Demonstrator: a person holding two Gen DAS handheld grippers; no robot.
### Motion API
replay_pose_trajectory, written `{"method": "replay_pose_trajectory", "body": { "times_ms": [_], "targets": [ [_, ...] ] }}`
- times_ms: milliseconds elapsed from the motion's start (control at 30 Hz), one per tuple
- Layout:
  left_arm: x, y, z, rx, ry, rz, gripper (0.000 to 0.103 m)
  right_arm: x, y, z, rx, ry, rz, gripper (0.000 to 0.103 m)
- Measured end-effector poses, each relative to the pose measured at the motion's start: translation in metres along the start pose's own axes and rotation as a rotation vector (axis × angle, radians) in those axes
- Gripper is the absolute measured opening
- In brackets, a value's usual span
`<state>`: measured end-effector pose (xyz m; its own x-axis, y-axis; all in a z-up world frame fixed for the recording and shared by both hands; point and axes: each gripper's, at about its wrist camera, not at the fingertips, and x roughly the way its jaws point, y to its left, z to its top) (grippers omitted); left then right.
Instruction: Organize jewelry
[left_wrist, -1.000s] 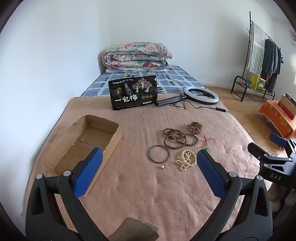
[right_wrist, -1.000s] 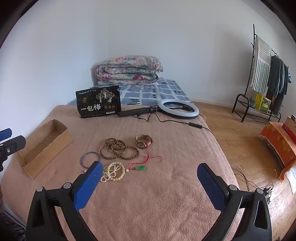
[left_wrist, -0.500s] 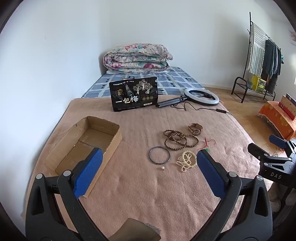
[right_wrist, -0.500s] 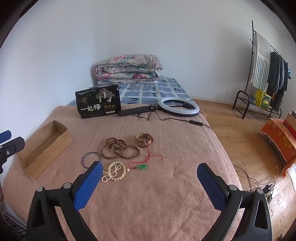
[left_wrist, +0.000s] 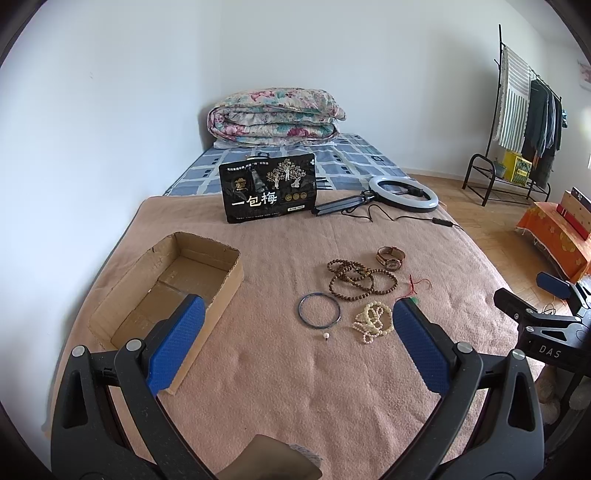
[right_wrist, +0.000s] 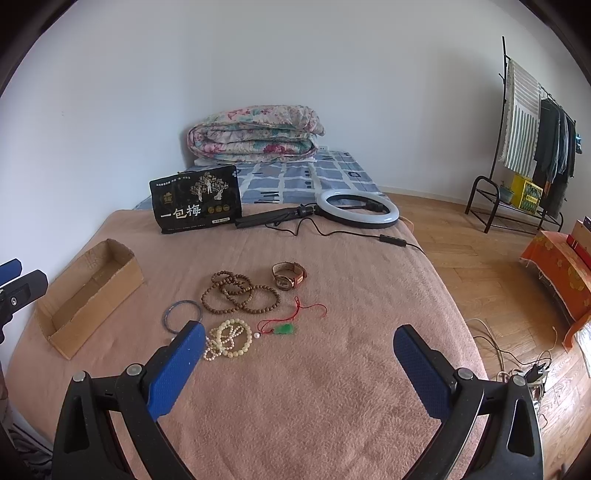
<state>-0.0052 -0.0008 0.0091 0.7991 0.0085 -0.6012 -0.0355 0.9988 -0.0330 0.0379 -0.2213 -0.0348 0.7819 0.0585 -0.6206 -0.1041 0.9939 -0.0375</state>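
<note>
Jewelry: blue bangle (left_wrist: 319, 310), brown bead strands (left_wrist: 360, 279), watch (left_wrist: 390, 256), cream beads (left_wrist: 373, 321), green pendant on red cord (right_wrist: 285, 329), loose on bed blanket (left_wrist: 295, 376), right of empty cardboard box (left_wrist: 173, 284). Both grippers (left_wrist: 297, 343) (right_wrist: 299, 354) spread wide, grasping nothing. Risks: snagged cord, tangled strands, tiny loose pearl (left_wrist: 326, 335) missed

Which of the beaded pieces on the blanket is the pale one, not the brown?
The cream bead bracelets, bunched nearest the right gripper; the brown wooden beads lie farther back beside the watch.
</note>
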Motion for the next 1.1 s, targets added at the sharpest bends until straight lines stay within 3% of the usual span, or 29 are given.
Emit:
{"method": "replay_pose_trajectory", "body": {
  "times_ms": [1100],
  "targets": [
    [0.0011,0.0012,0.0018,-0.004,-0.005,0.000,0.103,0.0058,0.0031,-0.0040,-0.005,0.025,0.003,0.103]
  ]
}}
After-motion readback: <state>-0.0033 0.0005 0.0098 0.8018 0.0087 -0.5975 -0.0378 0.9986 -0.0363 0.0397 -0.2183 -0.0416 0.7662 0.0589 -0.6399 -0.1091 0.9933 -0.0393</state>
